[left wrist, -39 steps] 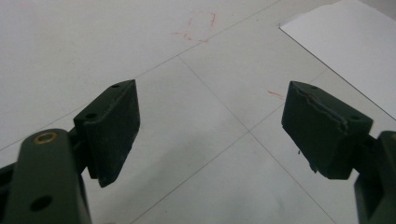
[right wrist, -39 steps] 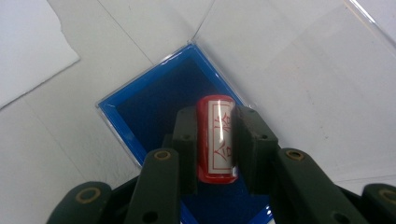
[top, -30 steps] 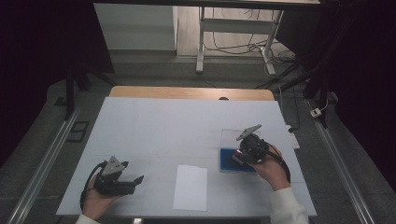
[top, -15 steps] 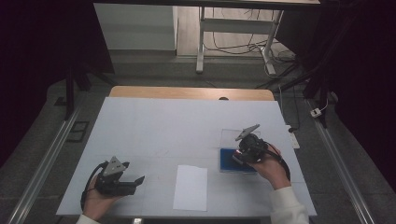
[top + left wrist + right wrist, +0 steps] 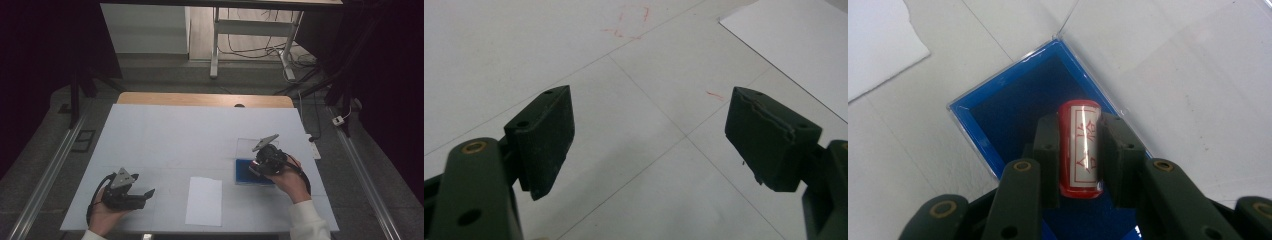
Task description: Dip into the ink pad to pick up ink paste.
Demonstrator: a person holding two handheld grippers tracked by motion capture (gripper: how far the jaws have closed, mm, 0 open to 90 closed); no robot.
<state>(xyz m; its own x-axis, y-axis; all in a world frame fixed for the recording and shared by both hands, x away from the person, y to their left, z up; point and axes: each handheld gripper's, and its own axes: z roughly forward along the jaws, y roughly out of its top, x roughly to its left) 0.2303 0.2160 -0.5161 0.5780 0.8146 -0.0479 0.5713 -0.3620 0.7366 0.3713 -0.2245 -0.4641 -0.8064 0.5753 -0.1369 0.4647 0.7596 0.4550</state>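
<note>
The right tool (image 5: 1079,160) clamps a red stamp (image 5: 1079,150) over the blue tray (image 5: 998,115) at the table's (image 5: 175,135) right — its markings unreadable. Left tool (image 5: 651,135) gapes empty, white paper (image 5: 204,201) just right.

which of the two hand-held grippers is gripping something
The right hand-held gripper: its jaws clamp a red stamp over the blue tray. The left hand-held gripper stands open above bare table.
</note>
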